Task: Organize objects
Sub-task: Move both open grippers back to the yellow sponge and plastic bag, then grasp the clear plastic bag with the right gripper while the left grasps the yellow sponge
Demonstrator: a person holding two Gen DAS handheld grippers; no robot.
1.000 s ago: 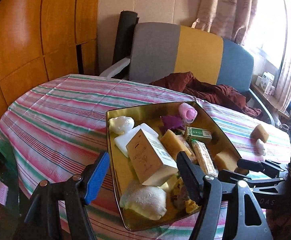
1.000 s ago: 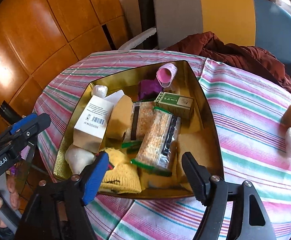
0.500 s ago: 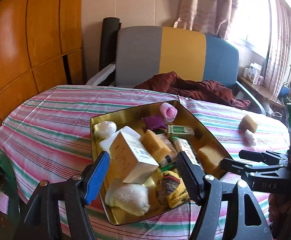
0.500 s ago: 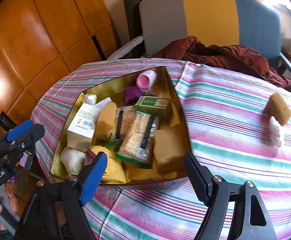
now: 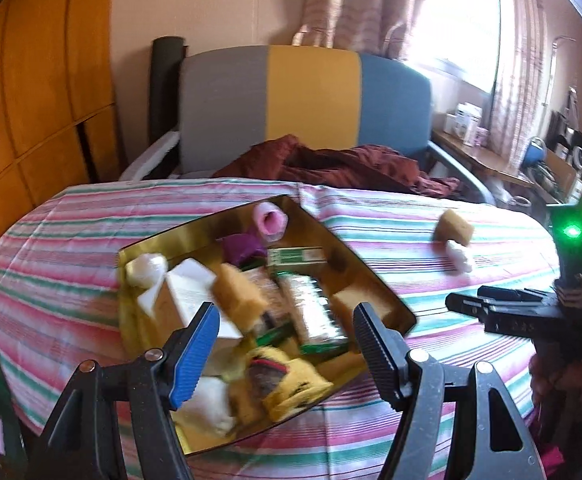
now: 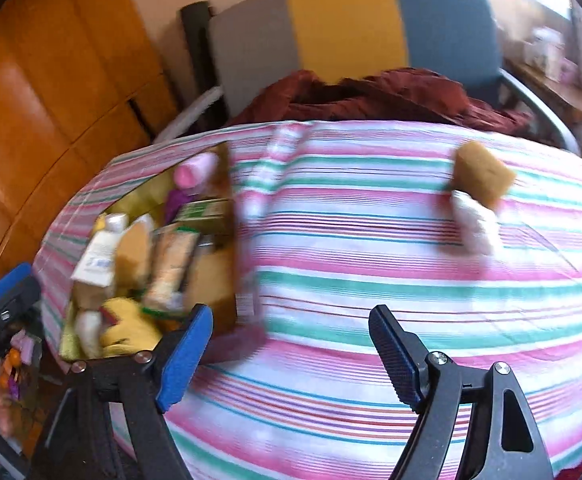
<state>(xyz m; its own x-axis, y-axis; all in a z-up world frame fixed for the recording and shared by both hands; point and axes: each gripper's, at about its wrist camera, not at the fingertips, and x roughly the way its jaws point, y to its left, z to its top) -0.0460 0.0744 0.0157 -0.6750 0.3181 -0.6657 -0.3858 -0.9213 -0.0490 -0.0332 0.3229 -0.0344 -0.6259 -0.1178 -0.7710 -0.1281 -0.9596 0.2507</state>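
Observation:
A gold metal tray [image 5: 375,280] [image 6: 227,300] on the striped tablecloth holds several items: a white carton [image 5: 187,296], sponges, snack packs [image 5: 311,312], a green box [image 5: 295,256], a pink roll [image 5: 269,220] and a yellow cloth [image 5: 291,384]. A brown sponge [image 6: 483,172] [image 5: 453,230] and a small white object [image 6: 471,216] [image 5: 459,258] lie on the cloth to the tray's right. My left gripper [image 5: 285,344] is open and empty over the tray's near edge. My right gripper [image 6: 291,356] [image 5: 503,304] is open and empty above bare cloth, right of the tray.
A grey, yellow and blue chair [image 5: 311,100] with a dark red garment [image 5: 331,164] stands behind the table. Wooden panels [image 5: 31,100] line the left wall. A cluttered shelf [image 5: 491,148] sits by the window at right. The table edge drops off at left.
Both grippers have pulled back and swung right. The tray has shifted left in the right wrist view, and the sponge and white object have come nearer its centre. Both stay open and empty.

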